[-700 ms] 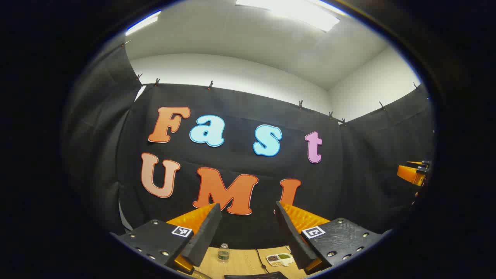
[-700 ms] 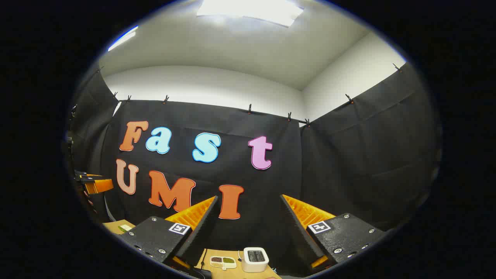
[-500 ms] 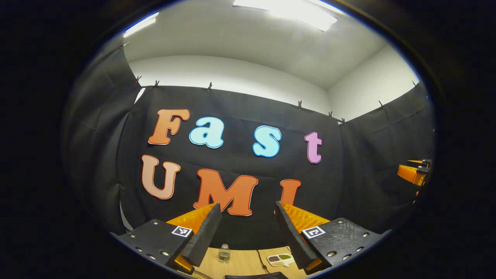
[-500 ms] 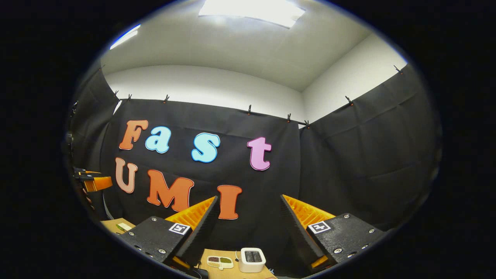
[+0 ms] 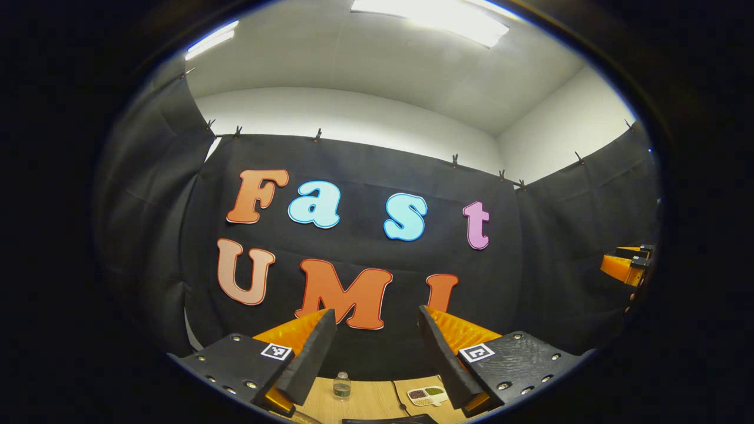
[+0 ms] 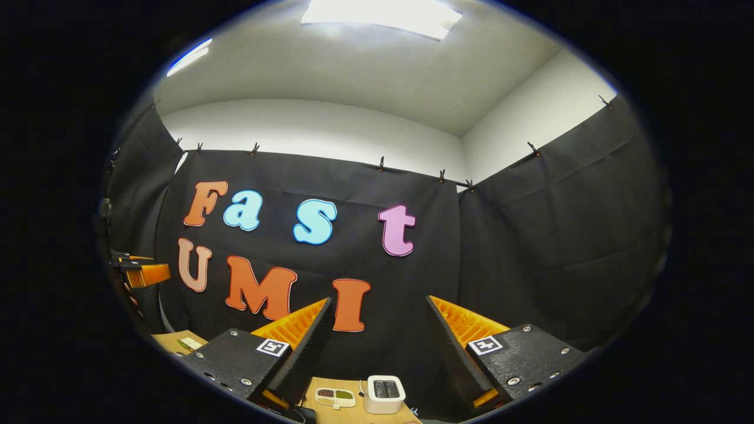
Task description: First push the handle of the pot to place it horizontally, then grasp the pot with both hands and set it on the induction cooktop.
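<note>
Both grippers are held high and point at the booth's wall, above the far part of the wooden table (image 5: 365, 403). In the left gripper view my left gripper (image 5: 375, 312) is open, with nothing between its fingers. In the right gripper view my right gripper (image 6: 378, 301) is also open and holds nothing. The right gripper (image 5: 625, 265) appears at the far right edge of the left gripper view. The left gripper (image 6: 143, 272) appears at the far left edge of the right gripper view. A dark flat edge (image 5: 389, 419) lies at the very bottom; I cannot tell what it is.
A small clear bottle (image 5: 341, 386), a thin cable (image 5: 397, 397) and a divided dish of beans (image 5: 428, 396) sit on the table near the wall. A white toaster-like box (image 6: 384, 393) stands beside the dish (image 6: 334, 397). A corner of table (image 6: 177, 341) shows at the left.
Both views have drifted only slightly; the left gripper's view has tipped up a little. Both grippers stay open.
</note>
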Motion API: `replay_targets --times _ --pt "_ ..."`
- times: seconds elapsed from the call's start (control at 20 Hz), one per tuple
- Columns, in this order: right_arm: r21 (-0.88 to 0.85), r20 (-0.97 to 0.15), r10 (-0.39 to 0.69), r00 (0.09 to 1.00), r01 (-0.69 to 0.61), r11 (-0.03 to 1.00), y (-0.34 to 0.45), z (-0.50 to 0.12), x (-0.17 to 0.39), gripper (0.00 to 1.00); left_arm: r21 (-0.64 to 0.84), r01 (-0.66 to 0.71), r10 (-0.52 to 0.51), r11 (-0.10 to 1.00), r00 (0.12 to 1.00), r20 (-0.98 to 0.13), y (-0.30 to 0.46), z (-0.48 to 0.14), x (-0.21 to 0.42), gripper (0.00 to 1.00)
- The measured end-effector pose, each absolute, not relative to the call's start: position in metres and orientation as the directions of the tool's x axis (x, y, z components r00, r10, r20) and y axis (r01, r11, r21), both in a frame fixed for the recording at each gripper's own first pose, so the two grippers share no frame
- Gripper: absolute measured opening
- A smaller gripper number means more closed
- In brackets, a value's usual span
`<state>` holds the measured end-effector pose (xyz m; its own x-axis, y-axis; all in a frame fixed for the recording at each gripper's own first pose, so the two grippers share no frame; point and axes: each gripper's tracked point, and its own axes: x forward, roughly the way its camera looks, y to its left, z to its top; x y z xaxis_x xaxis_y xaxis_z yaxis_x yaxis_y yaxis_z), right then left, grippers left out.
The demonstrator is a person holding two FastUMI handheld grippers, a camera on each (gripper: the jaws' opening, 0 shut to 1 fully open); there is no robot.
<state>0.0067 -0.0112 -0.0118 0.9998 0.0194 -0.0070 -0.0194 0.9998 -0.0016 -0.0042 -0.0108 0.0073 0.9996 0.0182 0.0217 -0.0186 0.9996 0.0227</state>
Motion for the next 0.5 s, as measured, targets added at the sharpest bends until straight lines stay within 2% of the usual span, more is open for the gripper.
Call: replay_targets --times 0.5 --pt "0.003 -0.024 0.016 1.0 -0.016 1.0 -0.02 -0.024 0.013 0.95 0.031 -0.055 0.054 0.998 0.998 0.035 -0.006 0.008 -0.007 0.88"
